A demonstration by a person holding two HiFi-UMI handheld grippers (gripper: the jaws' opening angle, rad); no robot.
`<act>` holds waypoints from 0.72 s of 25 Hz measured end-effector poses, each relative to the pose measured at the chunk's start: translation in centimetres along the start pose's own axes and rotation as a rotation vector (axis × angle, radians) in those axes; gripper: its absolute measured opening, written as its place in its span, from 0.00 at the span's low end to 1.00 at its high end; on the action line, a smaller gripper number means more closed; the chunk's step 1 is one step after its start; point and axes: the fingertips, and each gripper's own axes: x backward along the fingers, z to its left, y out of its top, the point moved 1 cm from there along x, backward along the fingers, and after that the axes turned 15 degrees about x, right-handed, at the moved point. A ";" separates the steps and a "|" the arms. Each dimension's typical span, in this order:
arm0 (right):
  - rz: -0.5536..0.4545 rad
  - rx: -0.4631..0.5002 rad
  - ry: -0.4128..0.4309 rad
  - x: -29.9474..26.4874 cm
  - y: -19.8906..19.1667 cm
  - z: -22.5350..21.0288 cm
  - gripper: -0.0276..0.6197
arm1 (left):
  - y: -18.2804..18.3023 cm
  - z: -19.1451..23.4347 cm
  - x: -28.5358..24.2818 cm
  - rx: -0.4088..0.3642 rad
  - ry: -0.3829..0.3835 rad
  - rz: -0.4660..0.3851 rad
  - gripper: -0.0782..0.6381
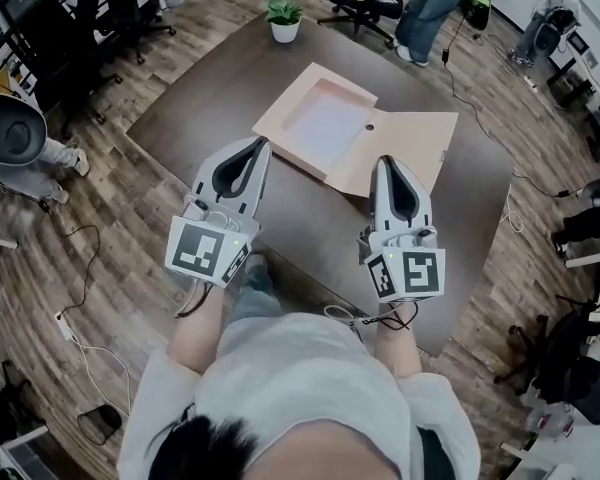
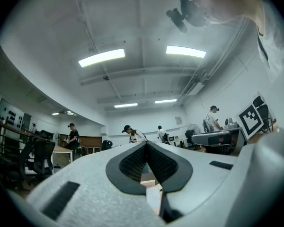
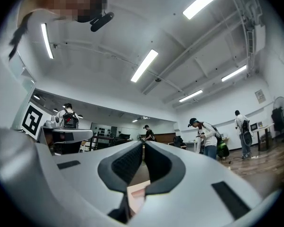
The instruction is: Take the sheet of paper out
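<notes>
On left gripper (image 1: pixel 264 143), square marker (image 1: pixel 202 249)

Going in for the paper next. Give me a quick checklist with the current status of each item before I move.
1. Box open: ok. The flat cardboard box lies on the table with its lid folded back.
2. Sheet reachable: ok. The sheet of paper lies uncovered in the tray half.
3. Left gripper empty: ok, jaws together on nothing.
4. Right gripper empty: ok, jaws together on nothing.
5. Jaws ready to grasp: not ok, both are shut.
6. Clutter near the box: ok. The potted plant stands apart from it at the table's far edge.
</notes>
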 end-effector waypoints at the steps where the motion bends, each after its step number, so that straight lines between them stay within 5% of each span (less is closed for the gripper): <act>1: 0.006 0.000 -0.007 -0.8 -0.3 0.0 0.07 | -0.1 0.7 -0.7 0.001 -0.011 0.005 0.10; 18: 0.114 -0.014 -0.175 -9.3 -3.7 -2.2 0.07 | -1.8 7.9 -11.0 0.054 -0.214 0.066 0.10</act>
